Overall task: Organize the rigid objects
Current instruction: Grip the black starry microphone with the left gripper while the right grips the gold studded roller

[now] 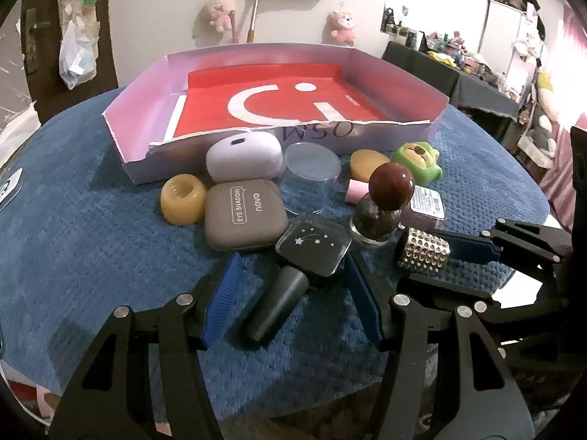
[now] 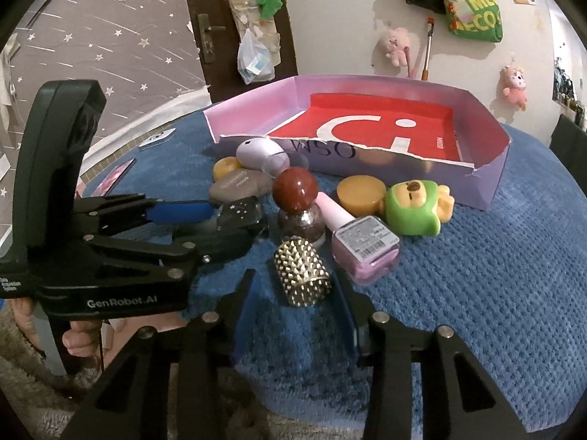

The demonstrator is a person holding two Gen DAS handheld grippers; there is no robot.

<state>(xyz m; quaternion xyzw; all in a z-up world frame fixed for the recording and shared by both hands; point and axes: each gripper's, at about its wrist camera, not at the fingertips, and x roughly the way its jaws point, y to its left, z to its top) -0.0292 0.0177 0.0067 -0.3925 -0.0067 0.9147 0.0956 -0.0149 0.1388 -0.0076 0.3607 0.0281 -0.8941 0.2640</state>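
Both hand-held grippers gape empty: left (image 1: 291,286) straddles black bottle (image 1: 293,278), right (image 2: 293,308) studded cylinder (image 2: 302,277); centre before closing.

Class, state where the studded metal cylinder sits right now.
In both wrist views, the studded metal cylinder lies on the blue cloth between the open fingers of the right hand-held gripper, just in front of the pink nail polish bottle.

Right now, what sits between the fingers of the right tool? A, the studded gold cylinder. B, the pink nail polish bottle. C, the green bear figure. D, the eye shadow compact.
A: the studded gold cylinder lies on the blue cloth between the open fingers of the right tool, which are not yet closed on it.
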